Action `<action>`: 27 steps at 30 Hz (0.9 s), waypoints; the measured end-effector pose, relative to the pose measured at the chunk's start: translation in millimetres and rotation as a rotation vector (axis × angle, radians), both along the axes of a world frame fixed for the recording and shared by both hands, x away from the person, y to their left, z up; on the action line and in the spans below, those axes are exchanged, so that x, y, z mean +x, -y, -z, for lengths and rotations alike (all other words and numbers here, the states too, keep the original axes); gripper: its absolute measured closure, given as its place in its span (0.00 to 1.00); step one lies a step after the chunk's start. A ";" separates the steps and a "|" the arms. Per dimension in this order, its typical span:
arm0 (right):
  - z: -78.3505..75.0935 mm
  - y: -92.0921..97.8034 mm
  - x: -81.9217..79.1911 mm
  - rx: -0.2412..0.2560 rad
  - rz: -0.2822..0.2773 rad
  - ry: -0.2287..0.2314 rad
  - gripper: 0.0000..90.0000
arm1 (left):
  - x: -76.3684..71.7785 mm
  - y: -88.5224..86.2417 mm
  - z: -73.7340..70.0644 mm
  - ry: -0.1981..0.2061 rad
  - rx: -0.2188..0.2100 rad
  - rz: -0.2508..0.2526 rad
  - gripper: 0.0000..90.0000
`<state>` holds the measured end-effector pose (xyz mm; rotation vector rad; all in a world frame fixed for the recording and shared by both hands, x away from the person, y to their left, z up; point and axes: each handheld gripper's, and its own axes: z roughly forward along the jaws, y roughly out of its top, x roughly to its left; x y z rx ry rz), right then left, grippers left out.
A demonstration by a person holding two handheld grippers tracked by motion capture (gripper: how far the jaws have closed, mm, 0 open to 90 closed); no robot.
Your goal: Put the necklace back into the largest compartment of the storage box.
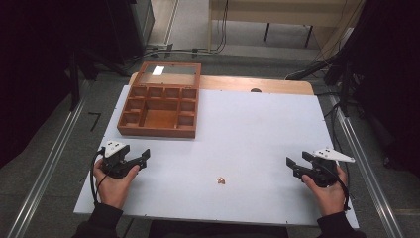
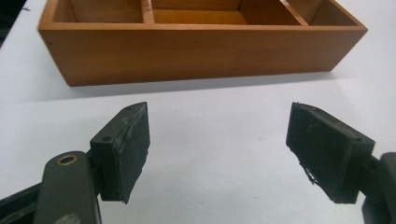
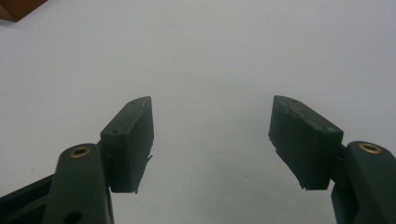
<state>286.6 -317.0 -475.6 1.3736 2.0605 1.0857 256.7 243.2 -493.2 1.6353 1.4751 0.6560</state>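
I have both tools low in the frame, resting on the white table (image 1: 257,129). My left gripper (image 1: 141,157) sits at the lower left with its jaws spread wide and nothing between them; the right gripper (image 1: 294,165) at the lower right is likewise released and empty.

Between them, at the lower middle of the high view, lies a small brownish object (image 1: 221,181), too tiny for me to identify, well apart from both grippers. Farther off, in the upper left, stands the wooden box (image 1: 159,104), its glass lid (image 1: 167,74) tipped back and its compartments looking empty. In the left gripper view the box's front wall (image 2: 201,51) runs across the top, just beyond my jaws.

My guess is that the small piece belongs in one compartment. The risk is its size: wide pads closing on something that small and flat could flick it away or pinch short. Carrying it over, I might clip the box wall and shove it.
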 end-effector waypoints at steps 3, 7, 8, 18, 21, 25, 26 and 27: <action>0.2 1.1 0.3 -0.001 0.007 0.000 0.33 | 0.1 3.0 -0.4 0.003 0.002 0.010 0.25; 0.2 1.3 0.5 -0.002 0.012 0.001 0.33 | 0.4 5.1 0.0 0.003 -0.006 0.020 0.24; 0.3 1.4 0.6 -0.002 0.012 0.001 0.33 | 0.4 5.1 0.0 0.003 -0.006 0.020 0.24; 0.4 2.0 0.8 -0.002 0.021 -0.002 0.33 | -0.4 13.6 -0.9 0.005 -0.009 0.044 0.24; 0.6 1.9 1.0 -0.004 0.020 -0.003 0.33 | -0.1 16.3 -0.9 0.007 -0.009 0.051 0.24; 0.6 1.6 1.0 -0.006 0.018 -0.002 0.33 | 0.1 19.5 -0.5 0.005 -0.005 0.063 0.24; 0.5 1.7 1.0 -0.006 0.018 -0.003 0.33 | 0.1 20.1 -0.5 0.001 -0.009 0.067 0.24; 0.6 1.6 1.0 -0.006 0.018 -0.003 0.33 | 0.2 20.8 -0.4 0.000 -0.013 0.067 0.24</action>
